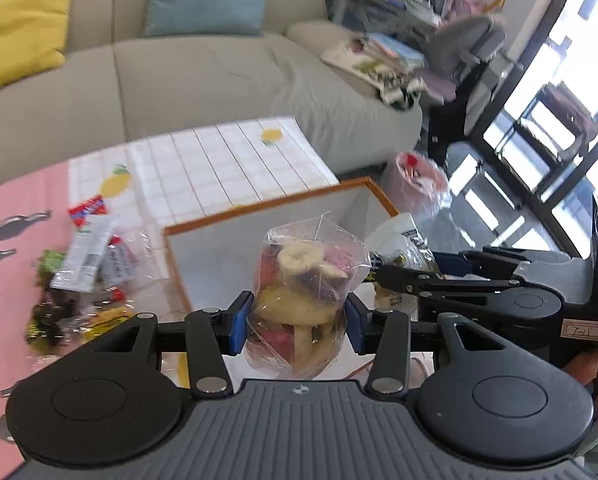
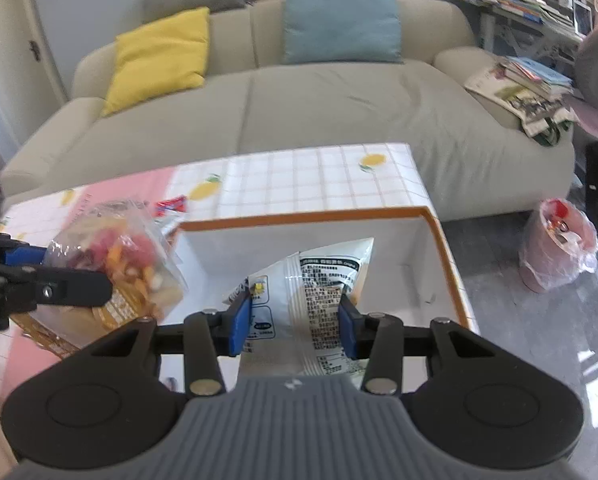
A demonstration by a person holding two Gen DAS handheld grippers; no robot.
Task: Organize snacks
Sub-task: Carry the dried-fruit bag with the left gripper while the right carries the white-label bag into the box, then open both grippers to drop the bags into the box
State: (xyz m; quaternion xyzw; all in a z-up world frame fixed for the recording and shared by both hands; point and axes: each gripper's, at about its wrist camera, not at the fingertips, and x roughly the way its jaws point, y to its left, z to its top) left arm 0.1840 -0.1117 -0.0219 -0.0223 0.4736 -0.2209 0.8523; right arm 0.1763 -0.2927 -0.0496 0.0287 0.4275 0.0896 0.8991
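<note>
My left gripper (image 1: 297, 322) is shut on a clear bag of mixed dried fruit (image 1: 303, 292), held above the near edge of a white box with an orange rim (image 1: 259, 208). The same clear bag (image 2: 119, 264) shows at the left of the right wrist view. My right gripper (image 2: 295, 328) is shut on a white snack packet with black print (image 2: 319, 300), hanging over the box's inside (image 2: 411, 256). That white packet (image 1: 399, 248) and the right gripper's fingers (image 1: 403, 280) appear at the right of the left wrist view.
A heap of loose snack packets (image 1: 83, 276) lies on the table left of the box. The table carries a checked lemon-print cloth (image 2: 319, 180) and a pink cloth (image 1: 11, 220). Behind stand a beige sofa (image 2: 319, 112) and a bin with a pink bag (image 2: 555, 248).
</note>
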